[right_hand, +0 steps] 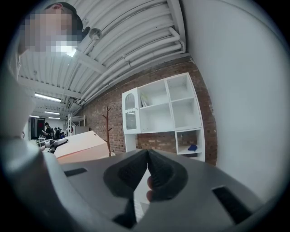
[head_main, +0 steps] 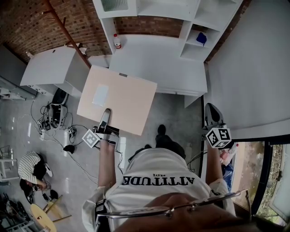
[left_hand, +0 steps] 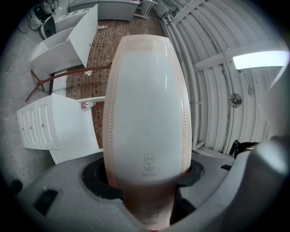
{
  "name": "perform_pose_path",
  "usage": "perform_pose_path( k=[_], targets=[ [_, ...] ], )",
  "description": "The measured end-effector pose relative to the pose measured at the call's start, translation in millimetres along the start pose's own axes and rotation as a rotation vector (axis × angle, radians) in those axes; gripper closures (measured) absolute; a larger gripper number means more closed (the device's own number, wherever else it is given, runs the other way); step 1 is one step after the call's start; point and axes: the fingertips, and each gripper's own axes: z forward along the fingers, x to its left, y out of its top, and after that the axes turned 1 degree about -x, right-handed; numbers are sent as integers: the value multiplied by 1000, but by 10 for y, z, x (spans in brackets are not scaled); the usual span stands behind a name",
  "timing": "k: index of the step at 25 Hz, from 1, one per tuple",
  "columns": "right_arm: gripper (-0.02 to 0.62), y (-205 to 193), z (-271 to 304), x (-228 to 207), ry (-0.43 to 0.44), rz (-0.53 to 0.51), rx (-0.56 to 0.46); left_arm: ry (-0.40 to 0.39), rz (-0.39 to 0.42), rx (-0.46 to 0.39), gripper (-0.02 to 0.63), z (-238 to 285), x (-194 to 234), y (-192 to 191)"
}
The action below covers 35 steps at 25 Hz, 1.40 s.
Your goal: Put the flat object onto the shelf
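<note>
The flat board [head_main: 120, 97] is up in the air, pale peach, broad and thin, with stitched-looking dotted lines near its long edges. The left gripper [head_main: 105, 119] has its jaws clamped on the near edge. The board hangs in front of the white counter [head_main: 158, 63], short of the shelf [head_main: 156, 9]. A white label [head_main: 100, 95] sits on top of it, and a small grey mark on the underside is too faint to read. One low right shelf compartment holds a blue thing [head_main: 201, 38]. A red-and-white bottle [head_main: 117, 41] stands on the counter. The right gripper [head_main: 212, 112] hangs aside, jaws together on nothing. The shirt [head_main: 158, 181] reads "ATTITUDE".
</note>
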Motion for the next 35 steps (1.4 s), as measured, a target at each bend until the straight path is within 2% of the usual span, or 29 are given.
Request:
perform_pose_path(
  k=[6,12,18,24,35],
  targets=[
    [569,-23,247,-138,18,2,3,-3,-4,-5,311,231,93,-8],
    [569,11,710,-315,52,2,-5,27,-4,-22,311,542,281,26],
    [569,2,1322,-671,43,1,26,37,-8,-40,311,1070,466,89],
    [569,97,1892,-979,82,1,43,51,-14,-63,311,1588,595,108],
    [569,141,2931,-1673,161,8,60,55,33,-84,311,2613,841,-1]
  ],
)
